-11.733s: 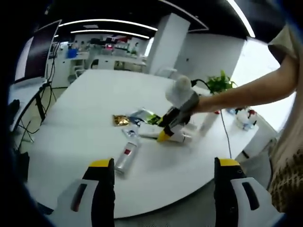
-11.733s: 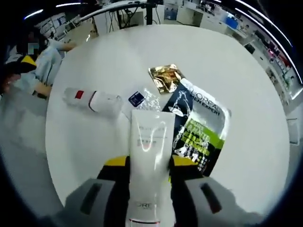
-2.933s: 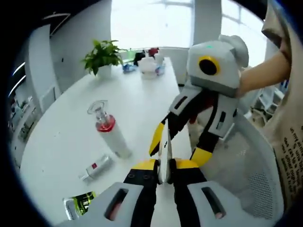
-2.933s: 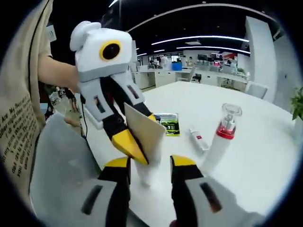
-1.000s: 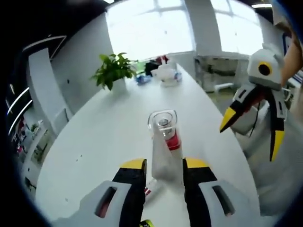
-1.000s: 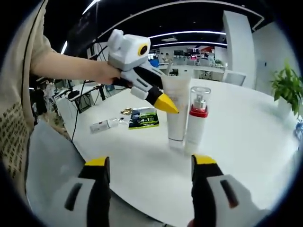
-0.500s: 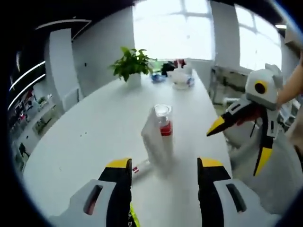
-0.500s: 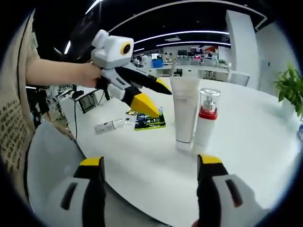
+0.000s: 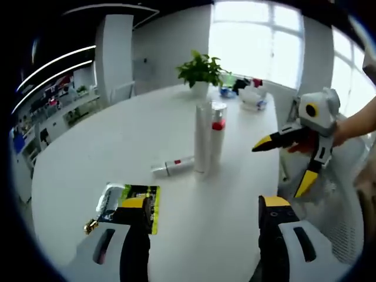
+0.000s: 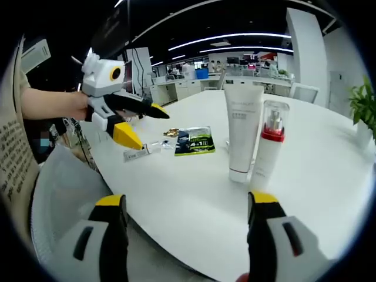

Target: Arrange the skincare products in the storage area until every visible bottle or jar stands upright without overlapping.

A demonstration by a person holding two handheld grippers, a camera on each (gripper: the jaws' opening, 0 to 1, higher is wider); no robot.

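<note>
A white tube (image 9: 202, 138) stands upright on its cap beside a white pump bottle (image 9: 218, 132) with a red collar, the two close side by side on the white table (image 9: 117, 135). In the right gripper view the tube (image 10: 242, 132) and pump bottle (image 10: 269, 147) stand just beyond my jaws. A small white bottle (image 9: 173, 167) lies on its side; it also appears as a small bottle (image 10: 140, 153) near the table edge. My left gripper (image 9: 204, 205) is open and empty, back from the bottles. My right gripper (image 10: 187, 202) is open and empty too.
A green-and-black sachet (image 9: 138, 200) and a gold sachet (image 9: 89, 226) lie flat near the front edge. A potted plant (image 9: 201, 69) and small items (image 9: 249, 94) stand at the far end. A grey chair (image 10: 59, 194) is beside the table.
My left gripper has drawn back and swung left from the tube and pump bottle, which stay standing. The sachets have come into its view. The right gripper has barely moved.
</note>
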